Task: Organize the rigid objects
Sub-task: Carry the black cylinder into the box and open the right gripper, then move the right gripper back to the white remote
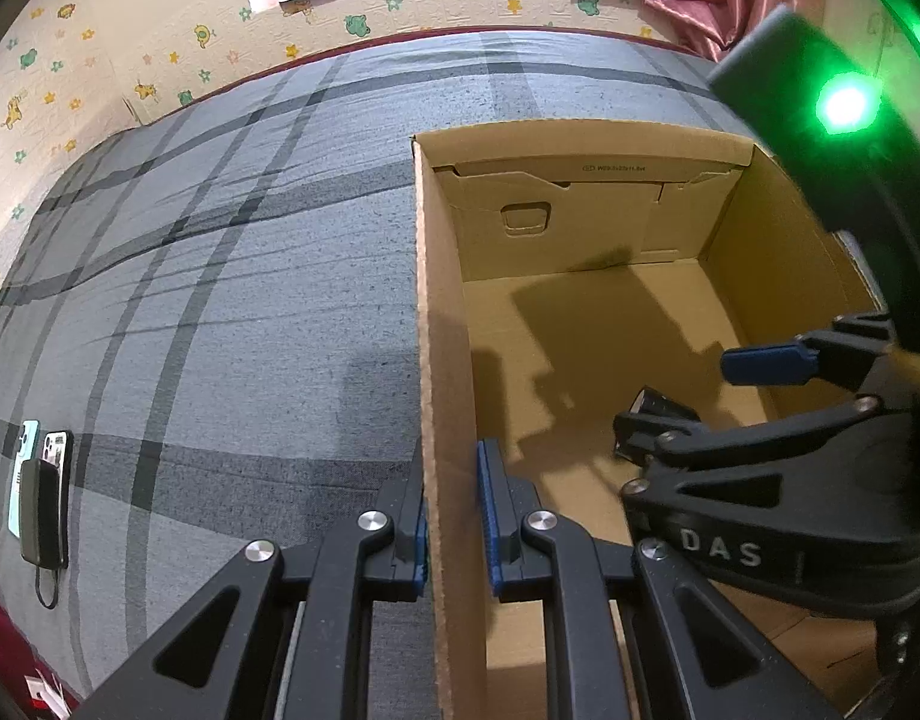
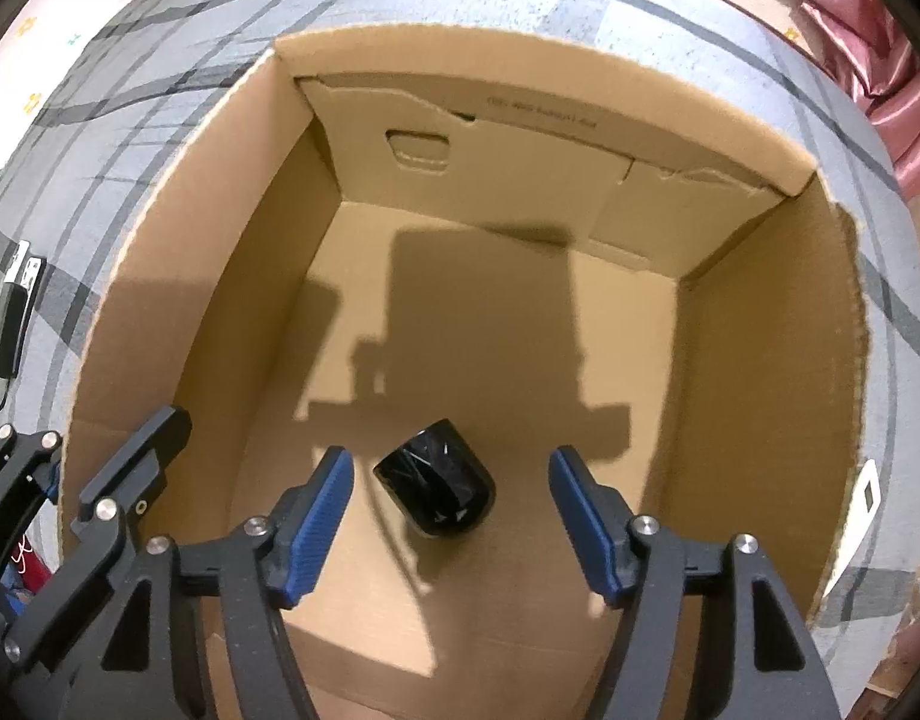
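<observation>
Open cardboard box (image 2: 261, 192) sits on a bed with a grey plaid cover (image 1: 219, 276). Left tool (image 1: 453, 534) clamped on the box's left wall near its front corner: one blue pad inside the wall, the other outside, both pressing the cardboard. Right tool (image 2: 450, 516) is inside the box, pointing steeply down, jaws apart with nothing gripped. Small black cup-like object (image 2: 437, 491) lies tipped on its side on the box floor, in line with the gap between the right tool's blue pads (image 2: 315, 516) and touching neither. Rest of the box floor shows only shadows. In the left wrist view the right tool appears at the right edge, above the black object. On the bed cover, well left of the box: two phones and a dark power bank (image 1: 39, 510) with a cable
</observation>
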A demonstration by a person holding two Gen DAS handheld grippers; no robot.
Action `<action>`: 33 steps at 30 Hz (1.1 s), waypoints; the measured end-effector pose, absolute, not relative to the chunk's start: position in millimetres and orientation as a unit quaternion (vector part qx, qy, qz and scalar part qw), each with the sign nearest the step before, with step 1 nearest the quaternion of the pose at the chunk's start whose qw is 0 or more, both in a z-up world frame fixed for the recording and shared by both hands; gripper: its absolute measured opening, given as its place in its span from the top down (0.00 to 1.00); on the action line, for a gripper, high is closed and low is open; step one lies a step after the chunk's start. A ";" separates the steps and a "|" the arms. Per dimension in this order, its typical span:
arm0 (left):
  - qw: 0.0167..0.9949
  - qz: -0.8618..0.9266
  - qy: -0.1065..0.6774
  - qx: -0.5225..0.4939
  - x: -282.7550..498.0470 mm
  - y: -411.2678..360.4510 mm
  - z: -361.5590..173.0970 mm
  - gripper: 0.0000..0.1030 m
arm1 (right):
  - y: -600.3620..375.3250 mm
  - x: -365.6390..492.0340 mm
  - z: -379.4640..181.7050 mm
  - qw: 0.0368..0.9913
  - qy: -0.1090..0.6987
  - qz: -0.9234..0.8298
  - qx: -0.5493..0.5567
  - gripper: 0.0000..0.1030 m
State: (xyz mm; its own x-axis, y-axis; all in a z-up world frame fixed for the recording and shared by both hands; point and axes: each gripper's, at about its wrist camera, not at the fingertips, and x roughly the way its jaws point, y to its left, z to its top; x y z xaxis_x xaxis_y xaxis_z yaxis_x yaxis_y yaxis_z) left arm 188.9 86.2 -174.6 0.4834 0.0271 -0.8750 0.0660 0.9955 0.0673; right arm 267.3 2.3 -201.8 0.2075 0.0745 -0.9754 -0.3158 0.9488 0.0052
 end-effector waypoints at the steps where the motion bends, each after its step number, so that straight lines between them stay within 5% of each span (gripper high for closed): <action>1: 0.860 -0.012 0.508 0.045 189.0 86.6 -174.6 0.86 | 2.2 267.2 -199.0 0.773 0.614 0.126 -0.098 0.30; 19: 0.860 -0.012 0.509 0.040 190.2 88.5 -175.0 0.86 | -14.9 247.3 -121.4 0.824 0.550 0.113 -0.074 0.03; 33: 0.859 -0.009 0.510 0.048 190.4 86.7 -174.9 0.86 | -71.4 248.2 -78.1 0.847 0.522 0.092 -0.051 0.00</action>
State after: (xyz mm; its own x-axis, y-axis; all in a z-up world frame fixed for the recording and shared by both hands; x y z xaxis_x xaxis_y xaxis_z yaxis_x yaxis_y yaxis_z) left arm 190.4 86.7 -174.9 0.4800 0.0331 -0.8766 0.0654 0.9952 0.0734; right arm 248.2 -71.4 -78.1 0.4384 0.1031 -0.8929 -0.2093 0.9778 0.0101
